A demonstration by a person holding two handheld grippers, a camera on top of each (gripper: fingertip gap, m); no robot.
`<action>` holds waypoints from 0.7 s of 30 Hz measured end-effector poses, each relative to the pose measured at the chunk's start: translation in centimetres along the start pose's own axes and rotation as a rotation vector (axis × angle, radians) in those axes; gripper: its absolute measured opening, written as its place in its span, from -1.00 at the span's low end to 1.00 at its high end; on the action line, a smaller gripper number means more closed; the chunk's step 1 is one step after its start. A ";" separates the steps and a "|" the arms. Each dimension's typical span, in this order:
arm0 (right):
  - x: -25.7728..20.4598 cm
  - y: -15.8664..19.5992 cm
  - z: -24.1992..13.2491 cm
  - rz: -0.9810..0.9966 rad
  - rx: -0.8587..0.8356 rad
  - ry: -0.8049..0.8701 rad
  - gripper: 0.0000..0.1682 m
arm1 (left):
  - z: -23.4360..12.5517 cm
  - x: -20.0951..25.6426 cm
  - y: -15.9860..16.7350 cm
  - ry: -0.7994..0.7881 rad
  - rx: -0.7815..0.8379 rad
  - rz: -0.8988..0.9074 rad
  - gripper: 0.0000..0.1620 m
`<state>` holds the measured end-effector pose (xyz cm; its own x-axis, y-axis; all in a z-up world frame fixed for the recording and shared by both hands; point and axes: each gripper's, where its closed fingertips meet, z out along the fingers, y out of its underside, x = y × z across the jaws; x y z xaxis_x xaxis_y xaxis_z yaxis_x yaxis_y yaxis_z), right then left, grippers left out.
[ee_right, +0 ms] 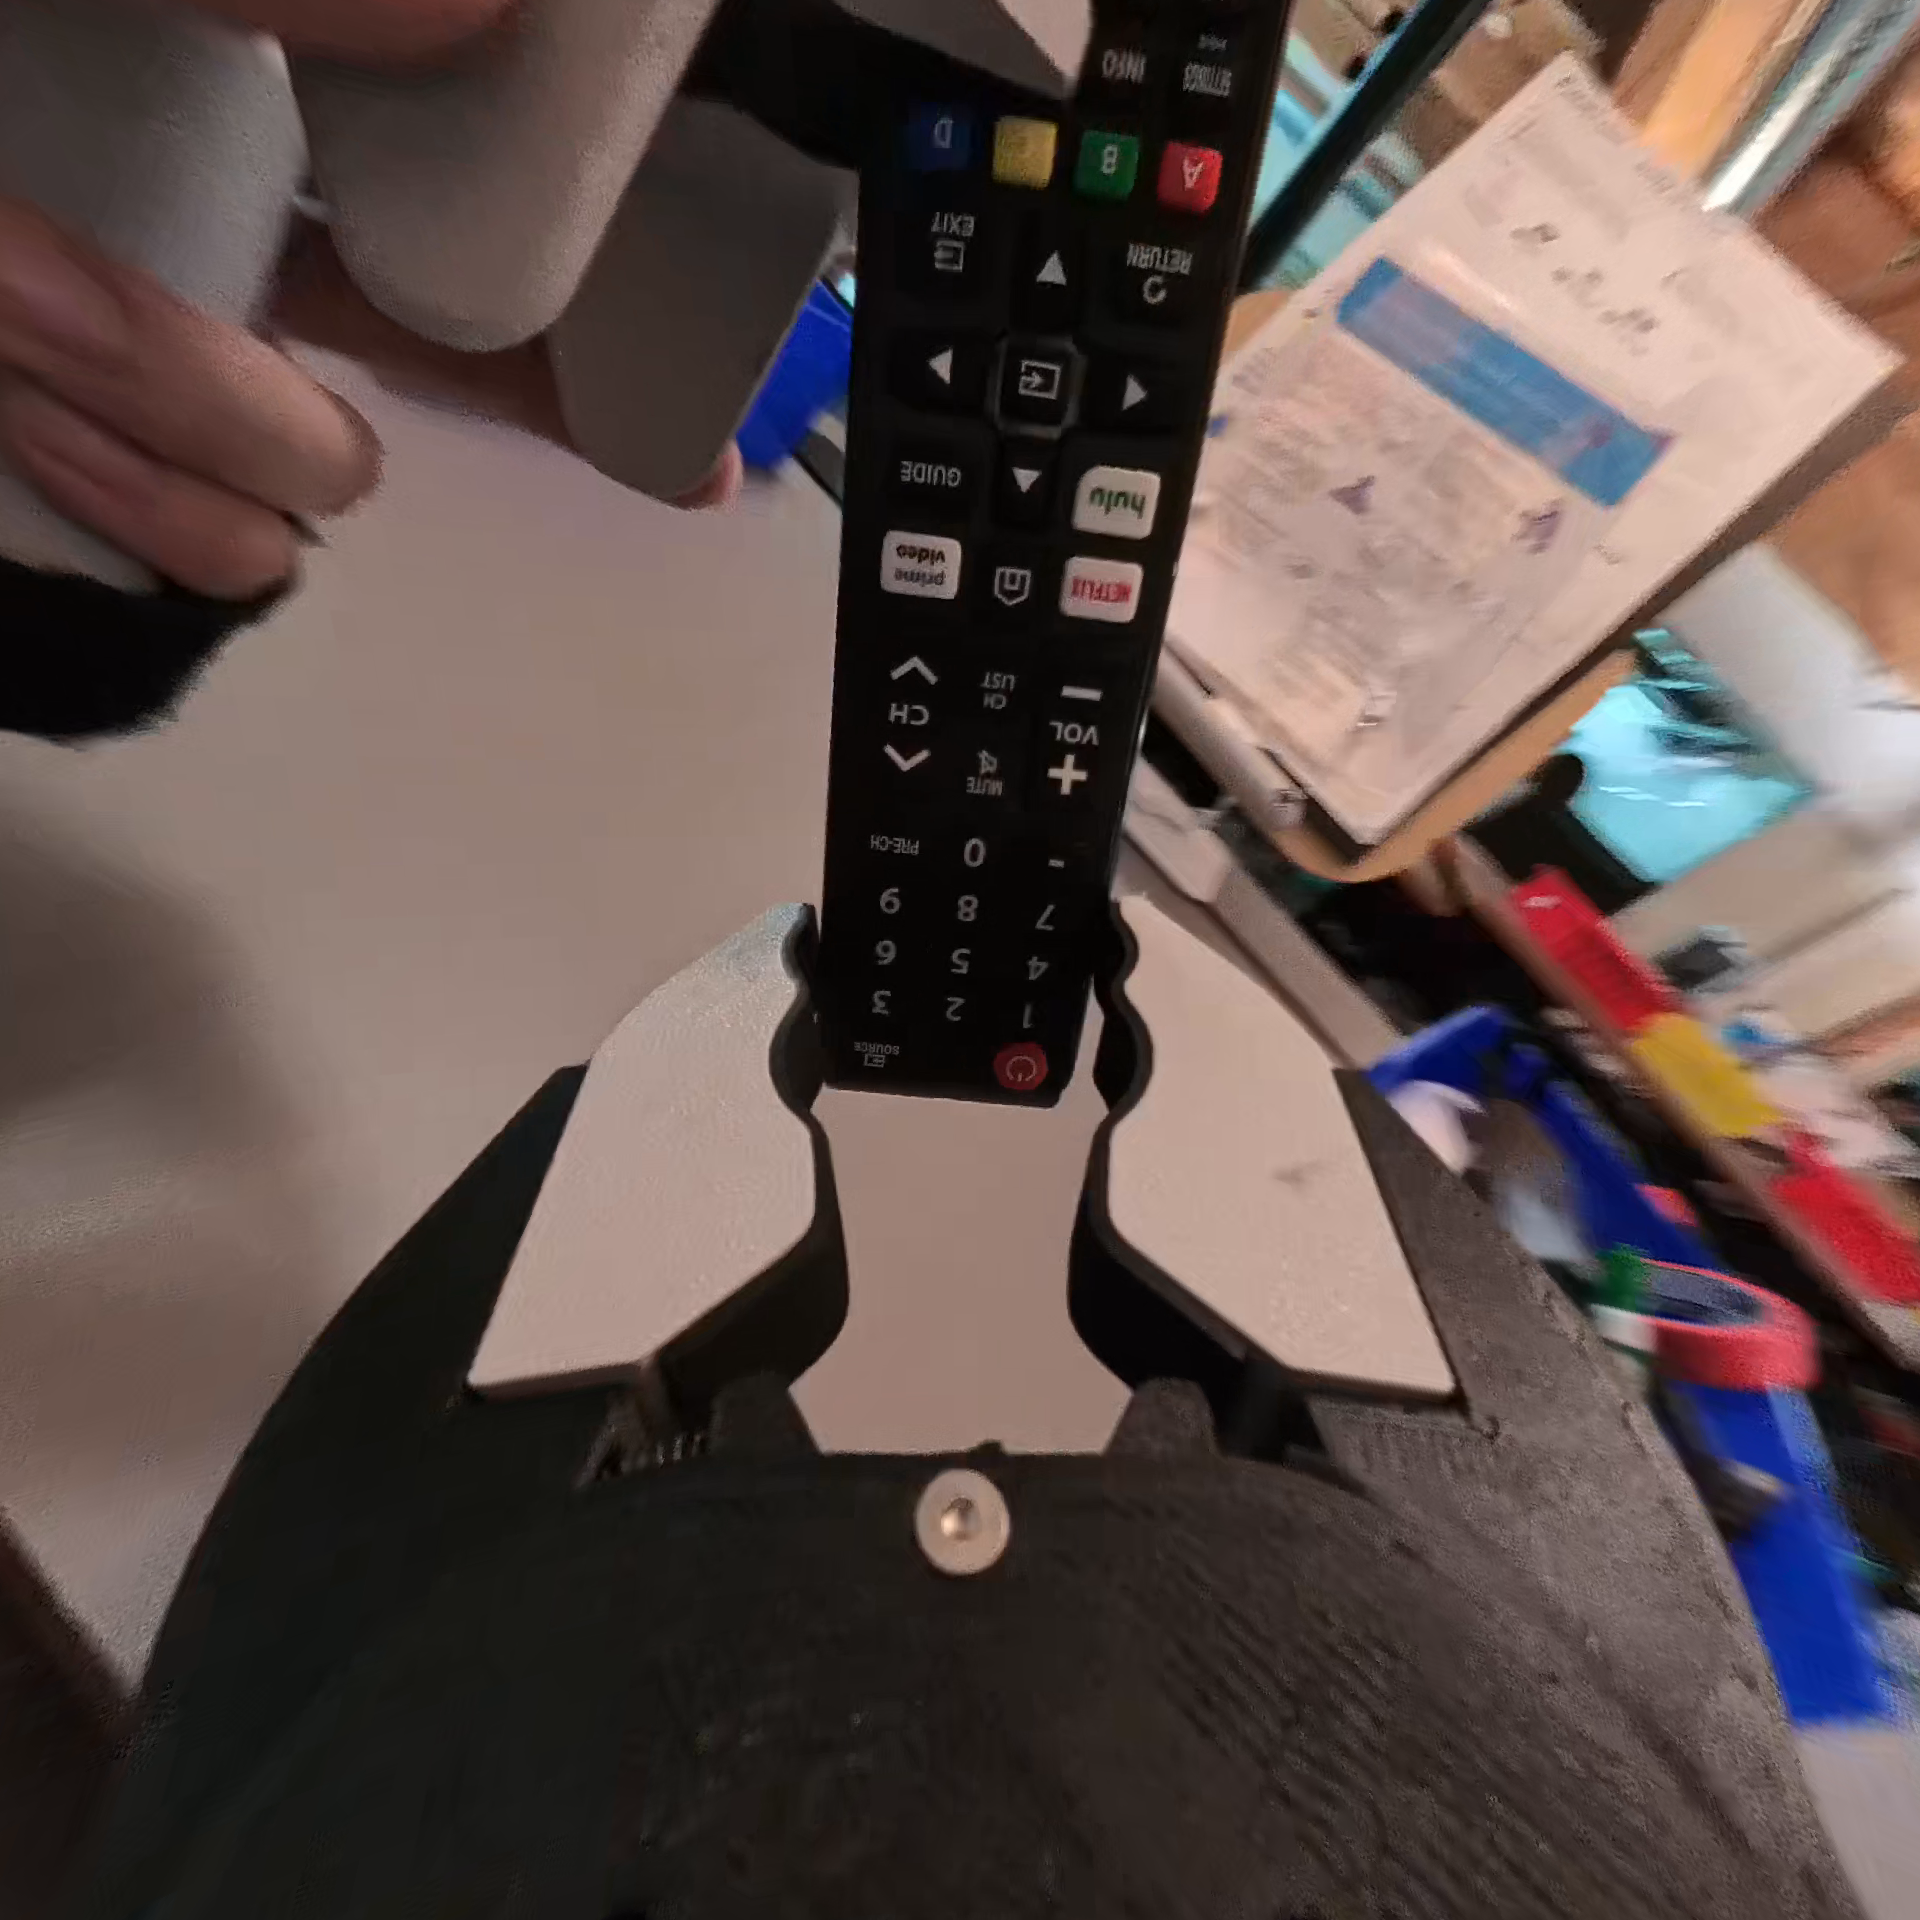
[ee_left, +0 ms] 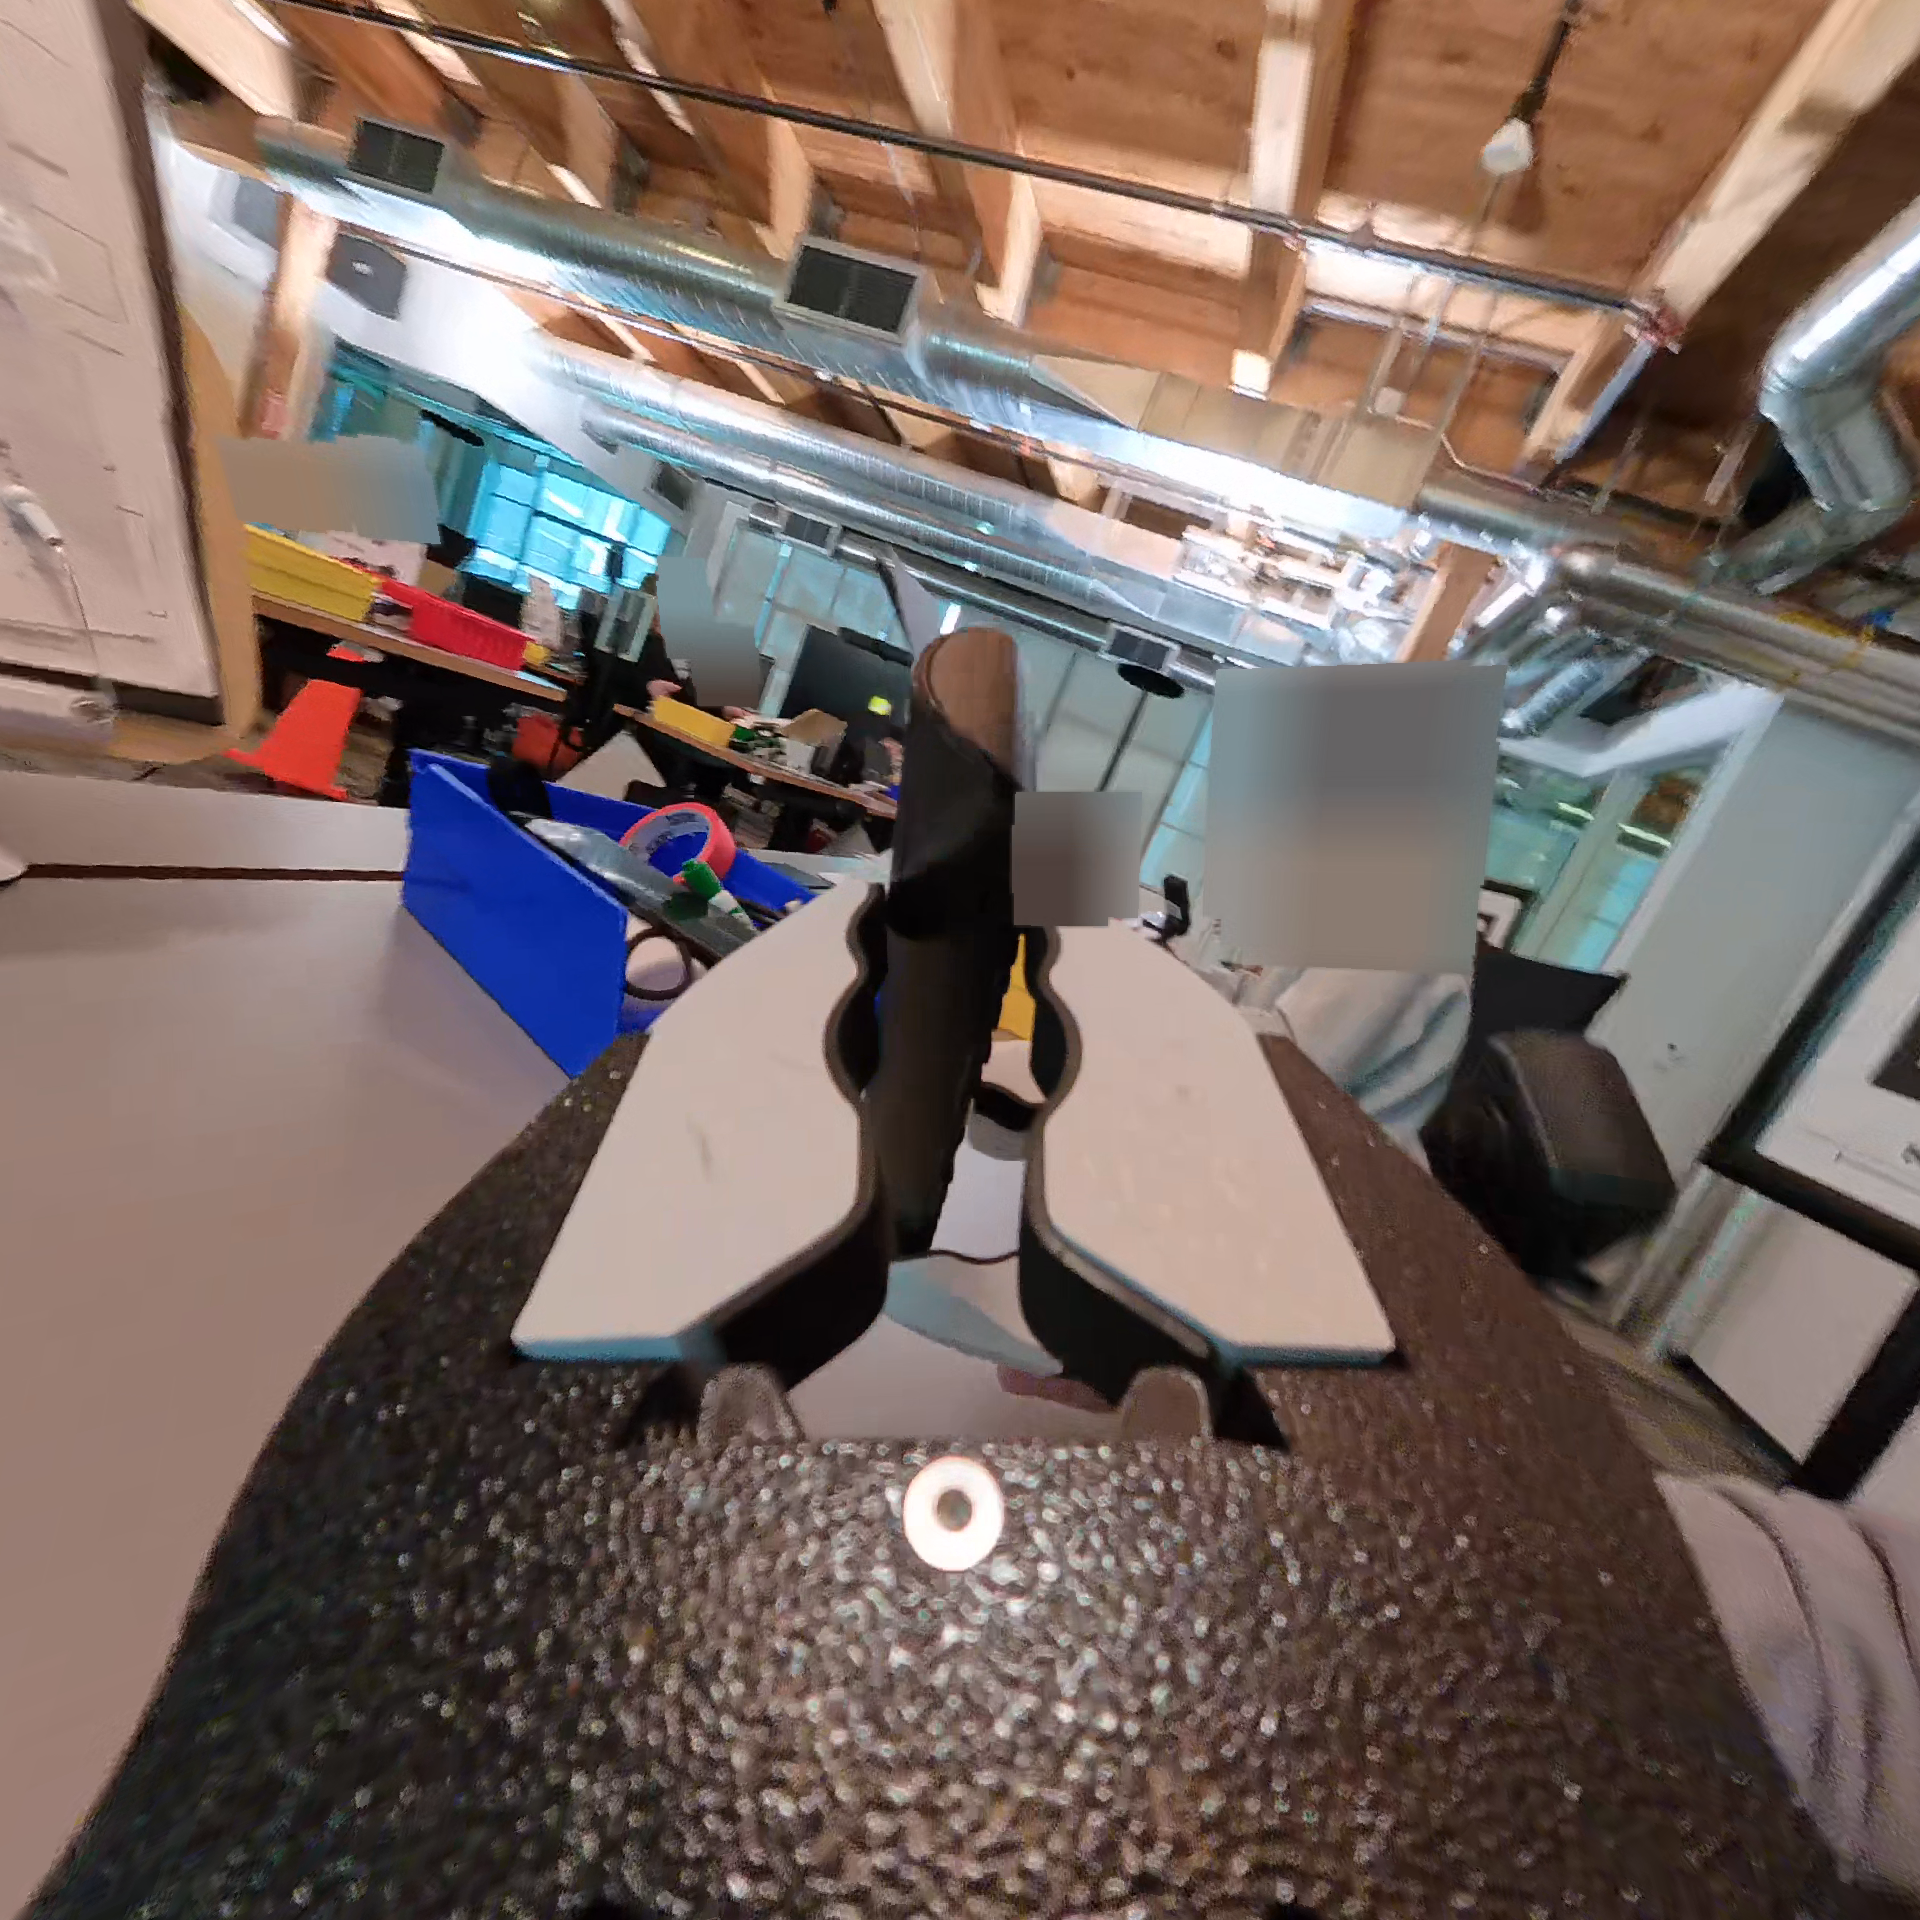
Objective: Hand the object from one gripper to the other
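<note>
— Grey surface (ee_left: 208, 1039) fills the lower left of the left wrist view, and a blue bin (ee_left: 499, 914) sits on it, farther off. What's in the bin?

— A roll of red tape (ee_left: 681, 836) and a green-tipped marker (ee_left: 707, 883), among blurred clutter.

— And the remote (ee_right: 997, 582)?

— It's off the surface, held between both tools. In the right wrist view its button face shows, long and black, running up out of the top edge.

— Who has hold of it?

— The right gripper (ee_right: 961, 997) is closed on the end with the number keys; both fingertips press the remote's side edges. The left gripper (ee_left: 951, 966) is clamped on it too: its view shows the remote edge-on as a thin dark bar standing up between the fingertips, pinched tight on both sides.

— Is the left one seen from the other side?

— Partly, at the top of the right wrist view, beside the remote's upper part. A person's fingers (ee_right: 177, 416) show at the left there, blurred.
</note>
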<state>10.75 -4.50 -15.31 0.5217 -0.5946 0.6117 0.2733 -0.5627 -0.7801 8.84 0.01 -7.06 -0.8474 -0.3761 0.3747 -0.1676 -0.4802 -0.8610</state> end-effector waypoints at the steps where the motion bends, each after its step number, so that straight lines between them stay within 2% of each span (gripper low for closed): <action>1: -0.4 -0.2 -0.1 0.074 0.032 -0.061 -0.39 | 0.0 0.4 0.0 0.045 -0.015 0.012 -0.67; 2: -0.7 -0.5 -0.2 0.154 0.066 -0.123 -0.39 | 0.1 1.0 0.0 0.099 -0.037 0.032 -0.64; 5: -2.6 -2.0 -1.3 0.375 0.195 -0.405 -0.39 | -0.2 2.0 1.3 0.224 -0.170 0.147 -0.24; 7: -4.3 -2.8 -2.7 0.435 0.255 -0.603 -0.39 | -0.8 1.9 2.1 0.265 -0.248 0.232 -0.06; 8: -4.7 -2.9 -3.1 0.447 0.268 -0.648 -0.39 | -1.2 1.9 2.3 0.287 -0.269 0.260 -0.04; 12: -6.5 -3.4 -4.3 0.533 0.293 -0.831 -0.40 | -2.6 3.6 2.9 0.452 -0.330 0.234 -0.09; 14: -7.7 -3.0 -4.6 0.510 0.259 -0.893 -0.40 | -2.8 4.1 2.5 0.485 -0.312 0.224 -0.09; 16: -8.3 -2.5 -4.4 0.475 0.232 -0.895 -0.40 | -2.9 4.2 2.0 0.489 -0.290 0.210 -0.14; 18: -8.5 -2.4 -4.4 0.470 0.222 -0.902 -0.39 | -2.9 3.7 2.0 0.477 -0.311 0.189 -0.32; 21: -7.8 -2.1 -3.5 0.469 0.220 -0.832 -0.40 | -2.5 2.6 2.0 0.416 -0.328 0.155 -0.37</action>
<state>3.26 -0.74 -17.99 0.9960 -0.0882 0.0112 -0.0069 -0.2027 -0.9792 5.04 0.11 -8.68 -0.9911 -0.0461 0.1247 -0.1167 -0.1468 -0.9822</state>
